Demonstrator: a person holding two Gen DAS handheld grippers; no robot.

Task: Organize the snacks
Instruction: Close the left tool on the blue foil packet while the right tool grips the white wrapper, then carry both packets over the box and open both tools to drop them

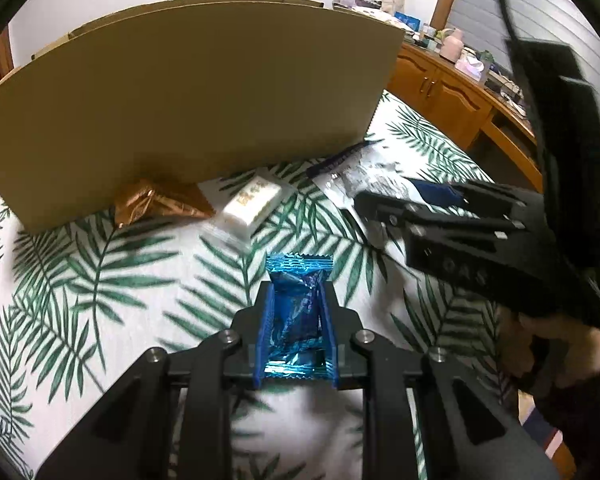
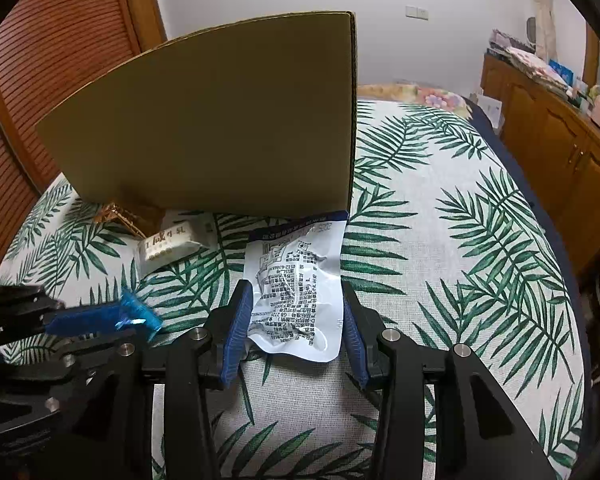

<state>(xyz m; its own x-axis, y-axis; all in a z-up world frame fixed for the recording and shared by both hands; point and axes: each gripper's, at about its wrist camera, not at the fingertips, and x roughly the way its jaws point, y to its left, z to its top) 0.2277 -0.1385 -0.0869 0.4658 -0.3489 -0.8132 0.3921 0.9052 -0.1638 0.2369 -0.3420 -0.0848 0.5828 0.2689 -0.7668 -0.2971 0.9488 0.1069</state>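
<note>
My left gripper point(image 1: 296, 292) is shut on a shiny blue foil snack packet point(image 1: 298, 312) and holds it over the leaf-print bedspread; the packet also shows in the right wrist view point(image 2: 138, 314). My right gripper point(image 2: 296, 292) is open, its blue pads either side of a white printed snack bag point(image 2: 300, 280) that lies on the bed, also seen in the left wrist view point(image 1: 364, 176). A large cardboard box point(image 1: 188, 100) stands behind, also in the right wrist view point(image 2: 220, 120). A copper foil packet point(image 1: 156, 200) and a white snack pack point(image 1: 256, 200) lie at its base.
The leaf-print bedspread point(image 2: 460, 240) stretches to the right. A wooden cabinet point(image 2: 560, 140) with clutter on top runs along the right side. A slatted wooden door point(image 2: 40, 60) stands at the left.
</note>
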